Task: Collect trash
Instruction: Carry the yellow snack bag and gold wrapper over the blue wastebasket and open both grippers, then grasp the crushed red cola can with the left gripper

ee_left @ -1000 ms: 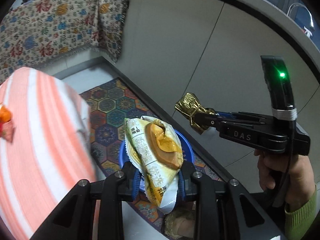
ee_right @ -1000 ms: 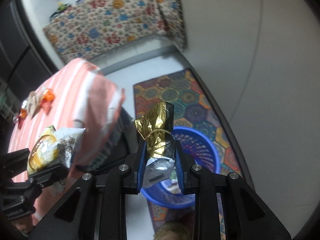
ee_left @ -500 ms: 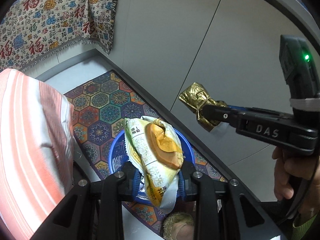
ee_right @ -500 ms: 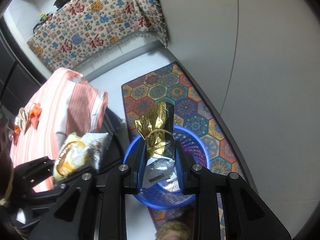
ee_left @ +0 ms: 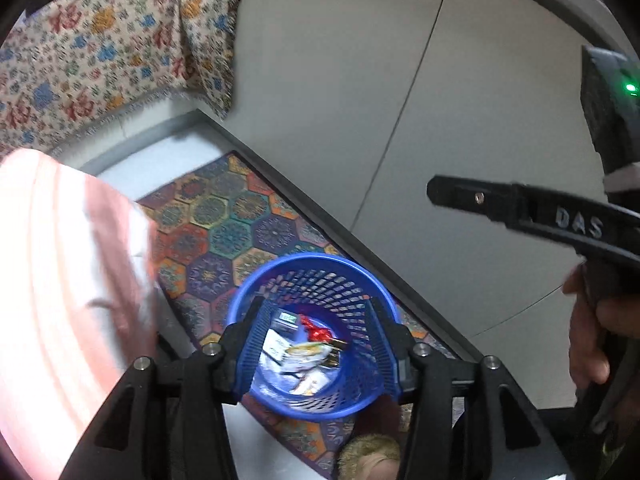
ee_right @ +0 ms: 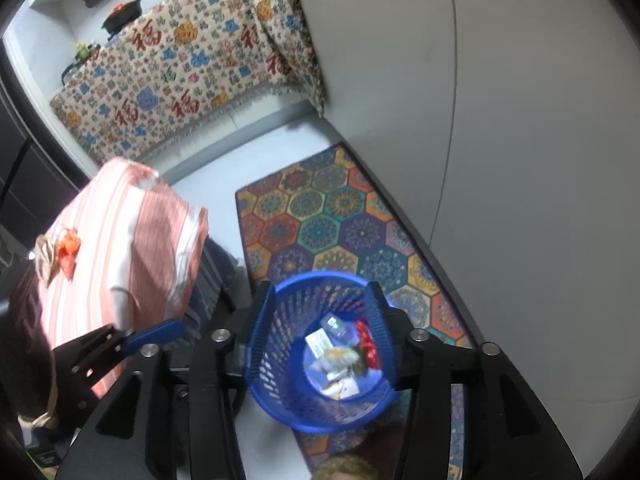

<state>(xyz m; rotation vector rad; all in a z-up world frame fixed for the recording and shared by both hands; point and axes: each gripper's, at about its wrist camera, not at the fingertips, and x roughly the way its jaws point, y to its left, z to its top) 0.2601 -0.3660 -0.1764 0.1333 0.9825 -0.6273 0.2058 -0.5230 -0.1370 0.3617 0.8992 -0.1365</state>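
Patterned rug (ee_right: 340,216) under blue bin (ee_right: 320,412); left gripper (ee_left: 314,340) & "DAS"-marked right gripper (ee_right: 320,328) opening, both empty.

Both wrist views are evenly, rather brightly lit, with only soft shadows around the blue basket (ee_left: 312,276). In the left wrist view the striped cloth (ee_left: 60,272) left of the basket is washed out by glare and smeared with motion blur, and the trash (ee_left: 304,354) inside the basket is blurred too. Fisheye bending curves the wall seam (ee_right: 450,120) above the basket, and black vignetting fills the corners.
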